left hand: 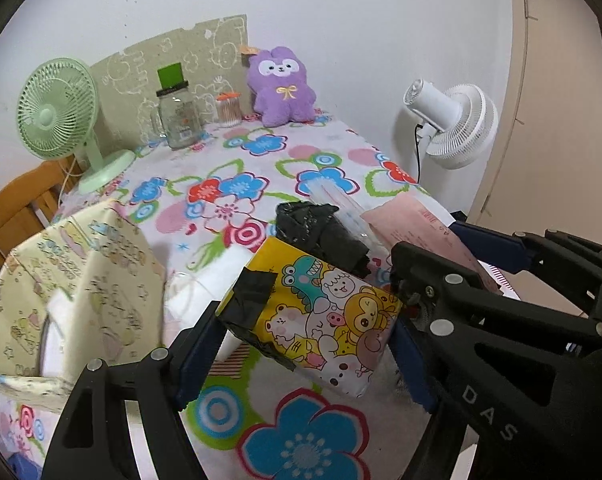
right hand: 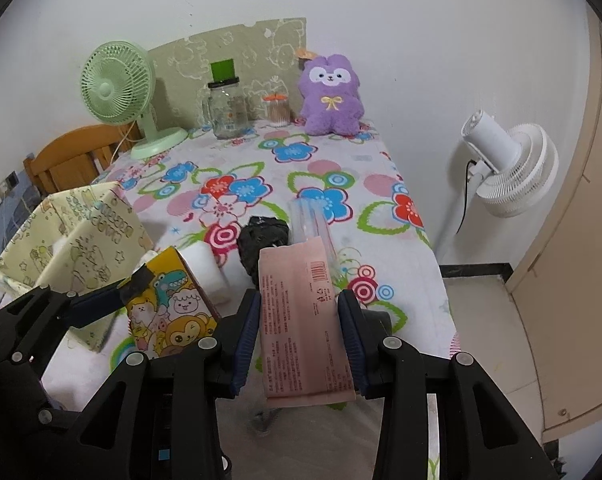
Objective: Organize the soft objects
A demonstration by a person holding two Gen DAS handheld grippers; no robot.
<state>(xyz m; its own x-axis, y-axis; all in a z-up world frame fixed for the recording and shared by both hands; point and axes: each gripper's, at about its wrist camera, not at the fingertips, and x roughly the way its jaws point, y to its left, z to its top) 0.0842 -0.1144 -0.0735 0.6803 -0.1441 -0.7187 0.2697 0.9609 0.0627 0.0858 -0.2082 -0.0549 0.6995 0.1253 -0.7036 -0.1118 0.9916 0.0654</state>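
My left gripper (left hand: 305, 344) is shut on a yellow cartoon-print tissue pack (left hand: 321, 316) with black tape on one end, held just above the flowered tablecloth; the pack also shows in the right wrist view (right hand: 169, 304). My right gripper (right hand: 299, 340) is shut on a pink flat packet (right hand: 305, 328), also visible in the left wrist view (left hand: 421, 228). A cream fabric storage box (left hand: 73, 280) stands open at the left, also seen from the right wrist (right hand: 73, 232). A black crumpled bundle (right hand: 261, 240) and a white roll (right hand: 209, 276) lie between them.
A purple plush toy (right hand: 331, 96), a glass jar (right hand: 227, 108), a small cotton-swab jar (right hand: 277, 110) and a green desk fan (right hand: 121, 84) stand at the table's far end. A clear plastic sleeve (right hand: 313, 224) lies mid-table. A white floor fan (right hand: 509, 164) stands right of the table.
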